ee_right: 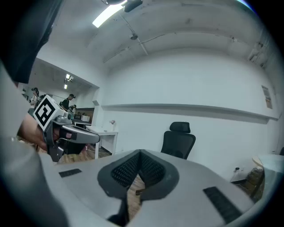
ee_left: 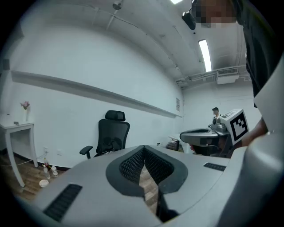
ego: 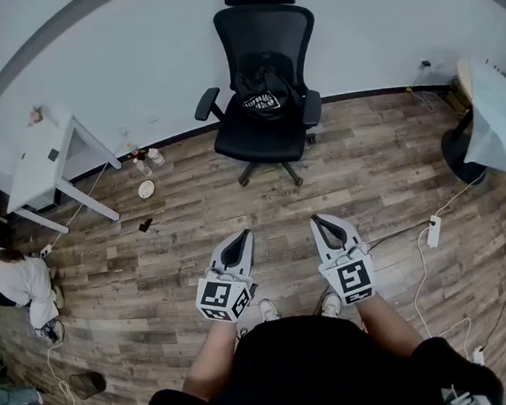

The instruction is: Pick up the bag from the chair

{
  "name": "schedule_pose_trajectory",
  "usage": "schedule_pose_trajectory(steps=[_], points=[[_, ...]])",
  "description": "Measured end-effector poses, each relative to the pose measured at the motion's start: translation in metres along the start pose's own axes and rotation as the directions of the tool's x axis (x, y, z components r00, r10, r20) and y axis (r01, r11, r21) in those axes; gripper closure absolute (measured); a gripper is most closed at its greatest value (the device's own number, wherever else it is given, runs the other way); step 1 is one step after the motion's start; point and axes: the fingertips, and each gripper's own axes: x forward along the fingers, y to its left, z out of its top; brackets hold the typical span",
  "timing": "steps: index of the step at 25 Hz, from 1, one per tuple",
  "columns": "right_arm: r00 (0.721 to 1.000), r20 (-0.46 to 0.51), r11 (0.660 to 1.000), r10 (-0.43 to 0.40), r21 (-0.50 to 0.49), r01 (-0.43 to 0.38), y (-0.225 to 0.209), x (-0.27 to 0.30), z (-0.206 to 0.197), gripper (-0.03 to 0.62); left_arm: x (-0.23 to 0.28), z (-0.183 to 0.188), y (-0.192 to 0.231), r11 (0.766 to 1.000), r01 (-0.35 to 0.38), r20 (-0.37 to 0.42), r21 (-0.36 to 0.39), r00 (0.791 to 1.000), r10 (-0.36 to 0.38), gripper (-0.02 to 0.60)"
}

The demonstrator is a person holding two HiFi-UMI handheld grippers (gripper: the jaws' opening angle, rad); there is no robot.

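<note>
The black bag (ego: 263,98) sits on the seat of the office chair (ego: 265,36), leaning against its backrest. Well apart from it, above the wood floor (ego: 384,176), the left gripper (ego: 242,235) and right gripper (ego: 320,220) point toward the chair, each with its fingers together and nothing between them.

The head camera is looking steeply down from above. Both gripper cameras are facing forward, low and level. All three are sharing the distant chair (ego: 260,138).
</note>
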Motion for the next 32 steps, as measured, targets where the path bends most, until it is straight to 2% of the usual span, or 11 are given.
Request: schedule_pose_trajectory(steps=[5, 11, 17, 24, 32], points=[[1.0, -0.014, 1.0, -0.003, -0.005, 0.003, 0.006, 0.005, -0.001, 0.574, -0.007, -0.003, 0.005, 1.0, 0.006, 0.002, -0.009, 1.0, -0.006, 0.56], [0.999, -0.033, 1.0, -0.005, -0.015, 0.004, 0.034, 0.022, -0.001, 0.574, -0.025, -0.009, 0.028, 1.0, 0.011, 0.006, -0.02, 1.0, -0.011, 0.56], [0.998, -0.061, 1.0, -0.029, -0.014, 0.028, 0.067, 0.035, -0.003, 0.572, -0.051, -0.014, 0.056, 0.999, 0.047, 0.024, -0.027, 0.999, -0.047, 0.56], [0.994, -0.094, 0.998, -0.058, -0.016, 0.057, 0.087, 0.043, -0.003, 0.572, -0.061, -0.011, 0.071, 0.997, 0.077, 0.043, -0.031, 0.996, -0.076, 0.56], [0.991, -0.123, 0.998, -0.058, -0.011, 0.058, 0.079, 0.062, -0.009, 0.572, -0.046, -0.007, 0.082, 0.996, 0.08, 0.046, -0.046, 0.996, -0.078, 0.56]])
